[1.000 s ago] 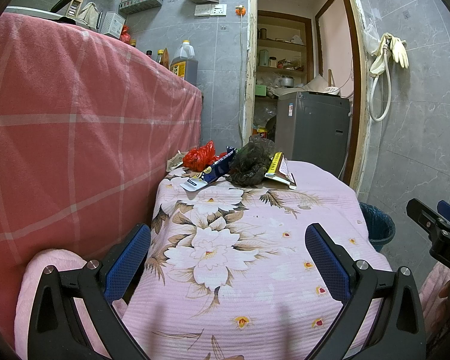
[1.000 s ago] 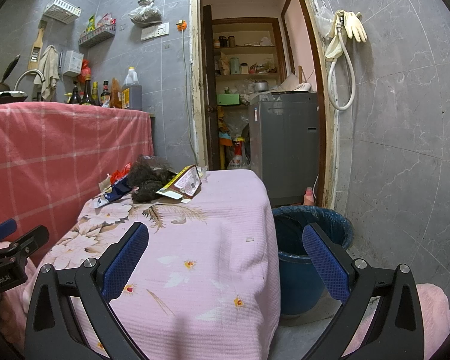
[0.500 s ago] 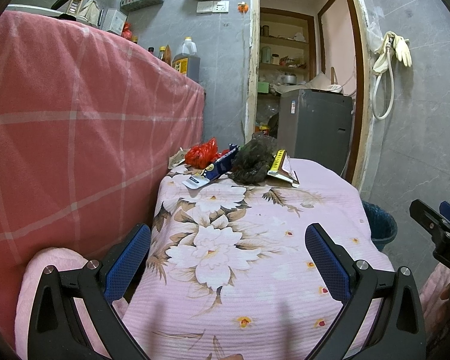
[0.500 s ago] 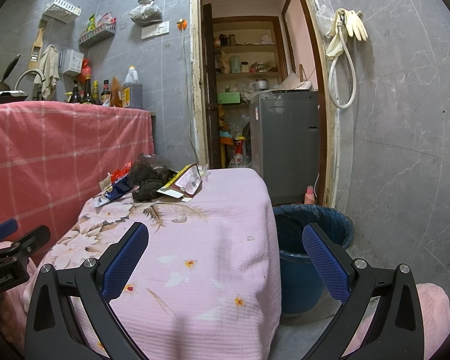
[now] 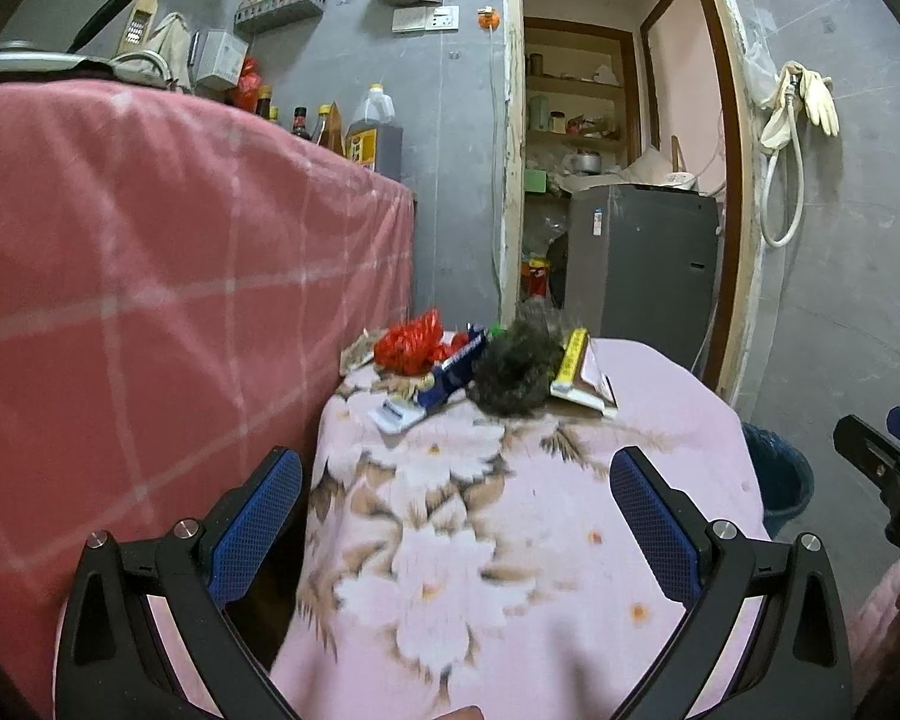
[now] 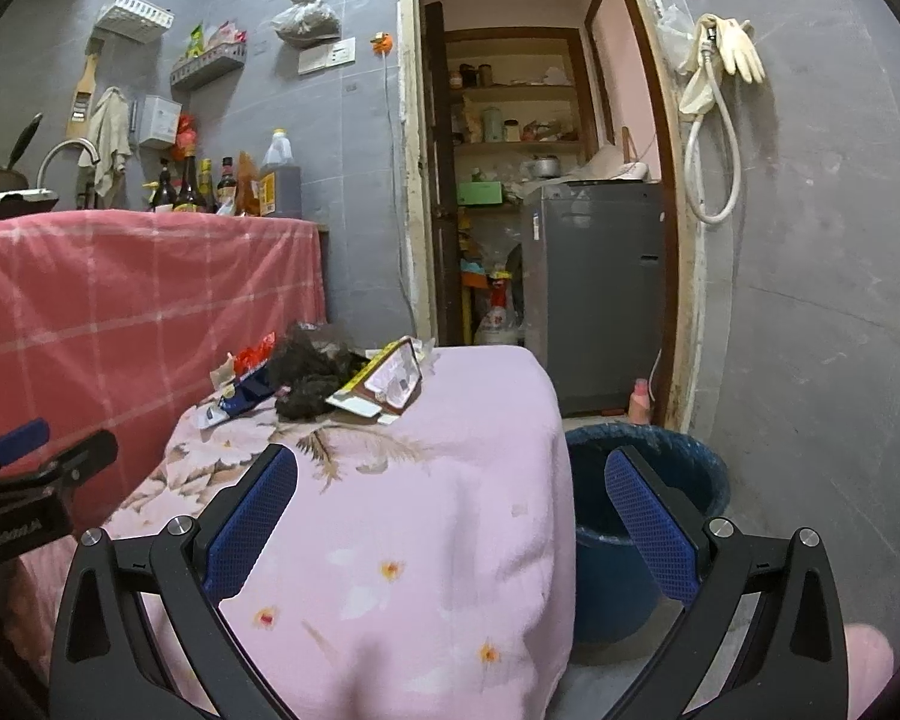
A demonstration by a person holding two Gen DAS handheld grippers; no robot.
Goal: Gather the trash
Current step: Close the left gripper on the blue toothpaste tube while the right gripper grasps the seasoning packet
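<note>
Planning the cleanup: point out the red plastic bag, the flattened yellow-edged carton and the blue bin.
red plastic bag [image 5: 411, 345], left wrist view, middle of the crumpled plastic.
flattened carton [image 6: 390, 381], right wrist view, its pale printed face.
blue bin [image 6: 699, 450], right wrist view, its far rim.

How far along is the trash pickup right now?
Nothing looks collected yet. The trash pile (red bag, blue wrapper, dark clump, yellow-edged box) sits at the table's far end. Left gripper and right gripper are open and empty, short of it. Everything remains to go in the blue bin.
</note>
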